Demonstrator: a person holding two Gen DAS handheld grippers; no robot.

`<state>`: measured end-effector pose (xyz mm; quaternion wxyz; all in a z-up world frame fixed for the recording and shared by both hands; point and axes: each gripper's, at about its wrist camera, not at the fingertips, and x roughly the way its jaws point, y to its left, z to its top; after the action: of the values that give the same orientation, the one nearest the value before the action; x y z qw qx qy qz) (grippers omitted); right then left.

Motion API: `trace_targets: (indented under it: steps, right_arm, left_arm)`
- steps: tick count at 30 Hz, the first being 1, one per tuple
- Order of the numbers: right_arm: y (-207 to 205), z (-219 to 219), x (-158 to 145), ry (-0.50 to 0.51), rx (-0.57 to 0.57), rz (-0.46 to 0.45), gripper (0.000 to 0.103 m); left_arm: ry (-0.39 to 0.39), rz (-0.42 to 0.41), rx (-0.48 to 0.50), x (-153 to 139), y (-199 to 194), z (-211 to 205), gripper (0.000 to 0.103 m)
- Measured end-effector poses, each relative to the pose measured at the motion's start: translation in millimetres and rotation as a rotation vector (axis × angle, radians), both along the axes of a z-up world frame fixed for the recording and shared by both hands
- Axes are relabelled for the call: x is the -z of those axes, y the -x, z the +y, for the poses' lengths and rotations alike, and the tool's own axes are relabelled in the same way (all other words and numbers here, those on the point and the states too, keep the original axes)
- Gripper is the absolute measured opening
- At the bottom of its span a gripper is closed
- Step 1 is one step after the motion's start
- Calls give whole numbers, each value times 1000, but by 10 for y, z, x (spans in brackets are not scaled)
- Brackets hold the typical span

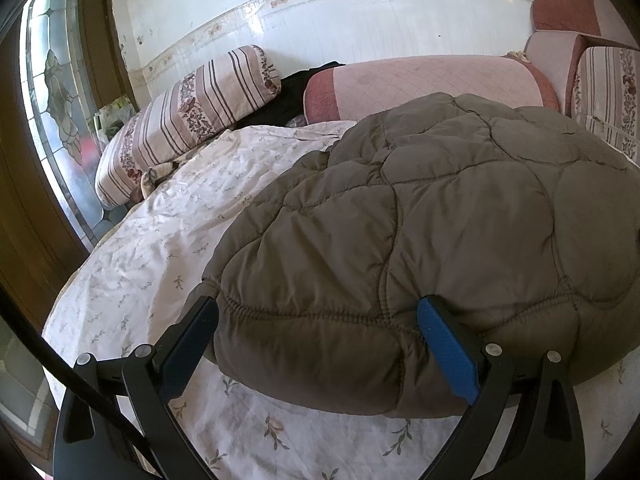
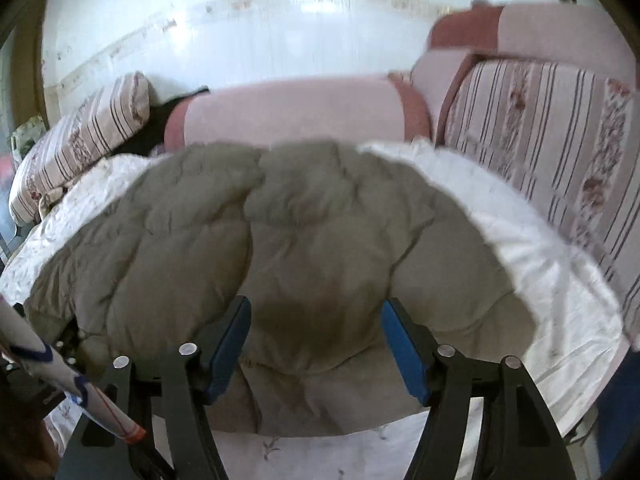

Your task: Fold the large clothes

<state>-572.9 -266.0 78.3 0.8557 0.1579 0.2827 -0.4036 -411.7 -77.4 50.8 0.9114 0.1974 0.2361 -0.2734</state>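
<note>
A large olive-brown quilted puffer jacket (image 1: 440,216) lies spread on a white floral bedsheet (image 1: 160,240). My left gripper (image 1: 320,320) is open, its two fingers set wide on either side of the jacket's near elastic hem at its left corner. The jacket also fills the right wrist view (image 2: 300,240), which is blurred. My right gripper (image 2: 316,332) is open, its blue pads straddling the jacket's near edge. The fabric lies between both pairs of fingers, not pinched.
A striped floral bolster (image 1: 188,116) lies at the back left, a pink bolster (image 1: 424,84) along the white wall, and striped cushions (image 2: 560,152) at the right. A dark garment (image 1: 296,96) lies between the bolsters. A door with glass (image 1: 52,92) stands left.
</note>
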Motion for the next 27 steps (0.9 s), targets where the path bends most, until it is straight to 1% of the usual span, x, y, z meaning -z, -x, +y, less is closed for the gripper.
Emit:
trace_targets:
  steps: [2,3,8,9,13,15,16,18,20,22,24,27]
  right_arm:
    - [-84,-72,122,-37,1,49,71]
    - [-95,-95,166,-42,2,59,72]
    - [-187,-104,303,-31,-4,109,73]
    - [-182,-108,309,-32,-6,110,73]
    - [-117,-51,260,-21,-4,80,72]
    - [-61,10,186,1,2,51,72]
    - [-32,36,137,19,5,36,72]
    - [28,61,49,65,37,14,72]
    - [64,15,18,77,72,13,72]
    - [90,-85,59,37,98,18,72]
    - [93,-173,117,-12,101,18,73]
    - [26,-191,178,-10,94,55,76]
  left_arm:
    - [-1,3,2,7,-9,-8,100]
    - [0,4,3,10,-14,-14,101]
    - [-4,-2,9,14,-21,-24,101]
    - [-1,-7,12,-5,-11,-14,101]
    - [78,-24,24,-145,14,108,101]
    - [111,-23,31,-192,10,120,101]
    - [115,-20,36,-201,-4,92,101]
    - [100,-14,42,-189,-37,4,101]
    - [85,-9,44,-164,-79,-71,101]
    - [69,11,46,-115,-140,-144,101]
    - [66,31,47,-73,-183,-171,101]
    - [60,27,50,-30,-191,-186,102]
